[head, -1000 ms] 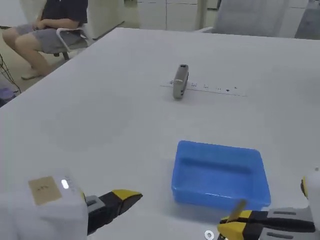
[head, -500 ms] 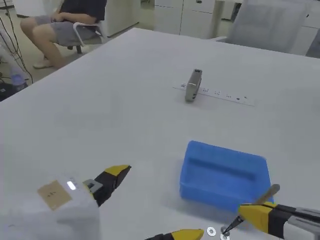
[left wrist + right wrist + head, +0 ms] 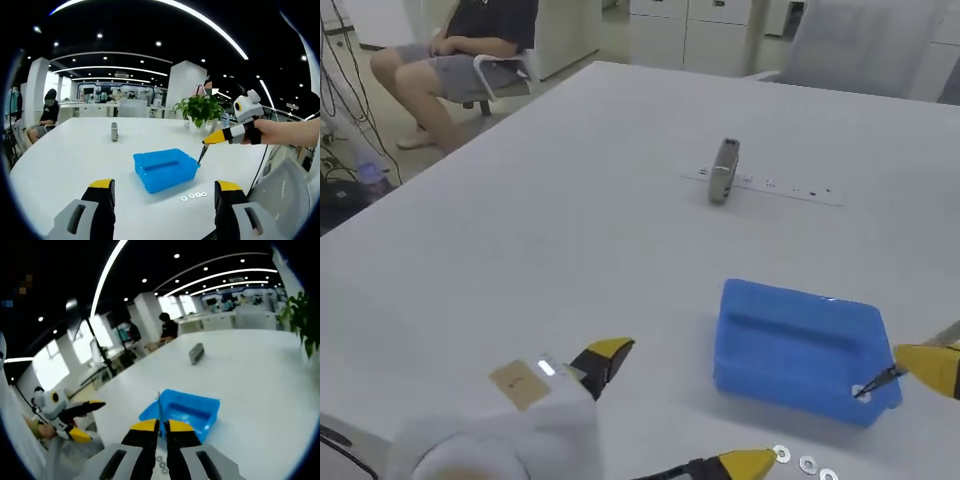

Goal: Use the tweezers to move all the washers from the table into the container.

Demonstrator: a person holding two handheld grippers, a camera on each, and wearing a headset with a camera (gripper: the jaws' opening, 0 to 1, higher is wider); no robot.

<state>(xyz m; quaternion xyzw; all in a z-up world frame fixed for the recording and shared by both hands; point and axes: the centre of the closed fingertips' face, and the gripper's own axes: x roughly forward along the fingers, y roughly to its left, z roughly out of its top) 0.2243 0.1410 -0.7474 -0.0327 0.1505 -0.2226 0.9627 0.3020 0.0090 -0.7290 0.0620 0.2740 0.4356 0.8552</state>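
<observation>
Right gripper [image 3: 161, 424] has its jaws clamped on the tweezers [image 3: 159, 407]. The tip hangs over the near right corner of the blue container [image 3: 790, 340], maybe with a washer pinched in it, but it's too tiny to tell. Left gripper [image 3: 165, 183] jaws are spread wide with nothing in them. A short row of washers [image 3: 194, 196] sits on the table [image 3: 570, 200] just near of the container. I can't spot any inside, so I'd guess most of the job is left.

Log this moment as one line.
right gripper shut on tweezers | tip at blue container corner | left gripper open | washers on table
</observation>
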